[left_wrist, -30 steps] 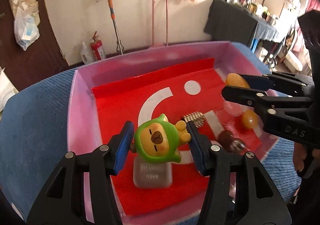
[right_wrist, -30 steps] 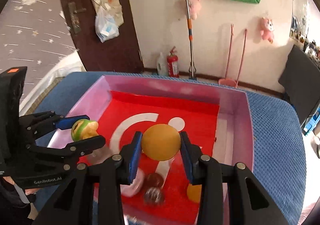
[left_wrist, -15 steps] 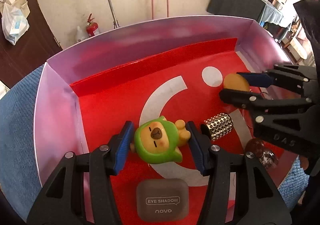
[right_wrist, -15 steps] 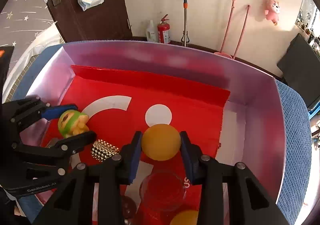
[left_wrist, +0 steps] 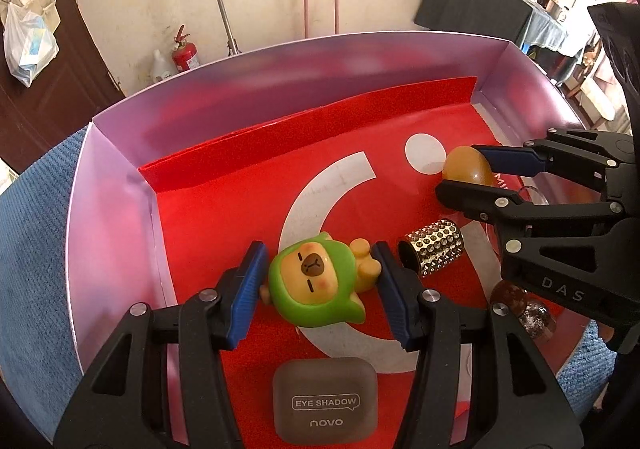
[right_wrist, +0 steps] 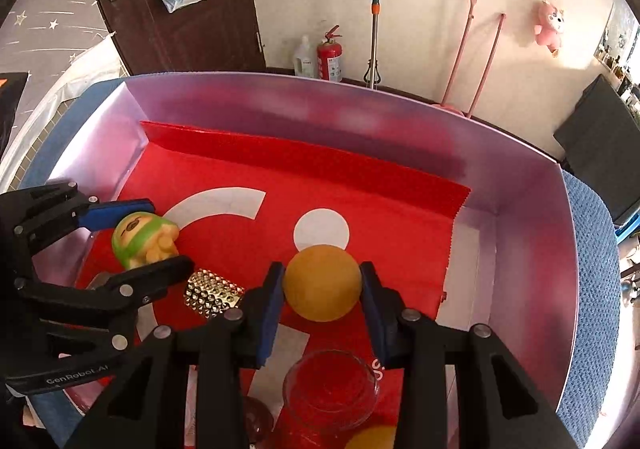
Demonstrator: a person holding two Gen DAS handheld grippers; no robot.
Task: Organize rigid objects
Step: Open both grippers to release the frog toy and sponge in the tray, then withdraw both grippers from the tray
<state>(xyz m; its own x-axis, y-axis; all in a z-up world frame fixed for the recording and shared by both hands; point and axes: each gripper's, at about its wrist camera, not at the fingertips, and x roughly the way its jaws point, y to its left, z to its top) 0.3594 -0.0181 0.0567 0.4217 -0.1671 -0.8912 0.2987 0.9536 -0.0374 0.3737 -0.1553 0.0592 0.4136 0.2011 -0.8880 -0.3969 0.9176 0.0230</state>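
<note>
Placement step: left gripper (left_wrist: 318, 287) jaws pinching green toy (left_wrist: 316, 285), right gripper (right_wrist: 322, 283) jaws pinching orange ball (right_wrist: 323, 282) over tray (left_wrist: 120, 185); next, release.

Second orange ball (right_wrist: 374, 439) cut off by bottom edge; dark beads (left_wrist: 524, 305) partly hidden behind right tool (left_wrist: 466, 179).

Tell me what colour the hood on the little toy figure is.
Green hood, yellow face; clearest in the left wrist view.
</note>
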